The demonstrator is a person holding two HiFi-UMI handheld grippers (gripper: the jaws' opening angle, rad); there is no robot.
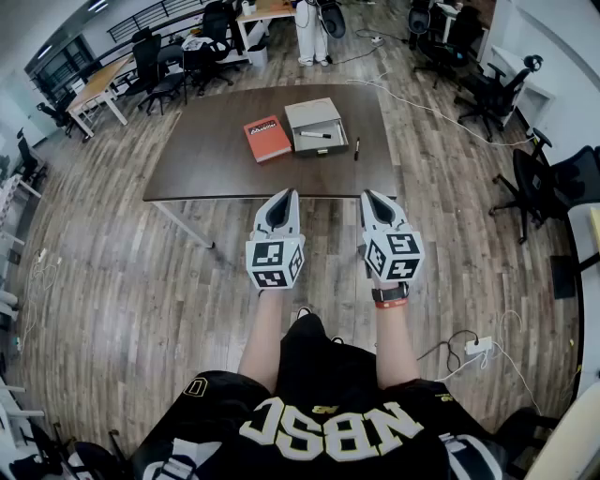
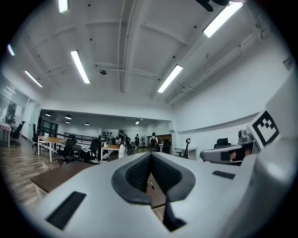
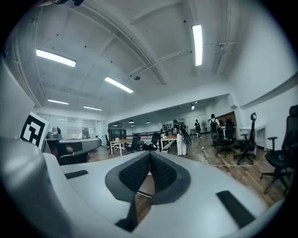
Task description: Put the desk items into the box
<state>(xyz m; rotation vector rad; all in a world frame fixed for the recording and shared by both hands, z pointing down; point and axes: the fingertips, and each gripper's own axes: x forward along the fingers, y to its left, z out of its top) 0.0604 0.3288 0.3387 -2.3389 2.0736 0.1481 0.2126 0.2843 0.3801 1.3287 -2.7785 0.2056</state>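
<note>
On the brown desk (image 1: pixel 216 159) lie an orange book (image 1: pixel 267 138), an open grey box (image 1: pixel 317 127) with a black pen (image 1: pixel 315 135) inside, and a second black pen (image 1: pixel 356 148) just right of the box. My left gripper (image 1: pixel 283 199) and right gripper (image 1: pixel 372 199) hover side by side in front of the desk's near edge, both shut with nothing between the tips. In the left gripper view the shut jaws (image 2: pixel 150 155) point level toward the desk (image 2: pixel 56 174). The right gripper view shows shut jaws (image 3: pixel 150 155) too.
Wooden floor surrounds the desk. Office chairs (image 1: pixel 487 89) stand at the right, more chairs and desks (image 1: pixel 150 66) at the back left. A white cable (image 1: pixel 431 111) runs across the floor behind the desk. A person (image 1: pixel 311 28) stands at the back.
</note>
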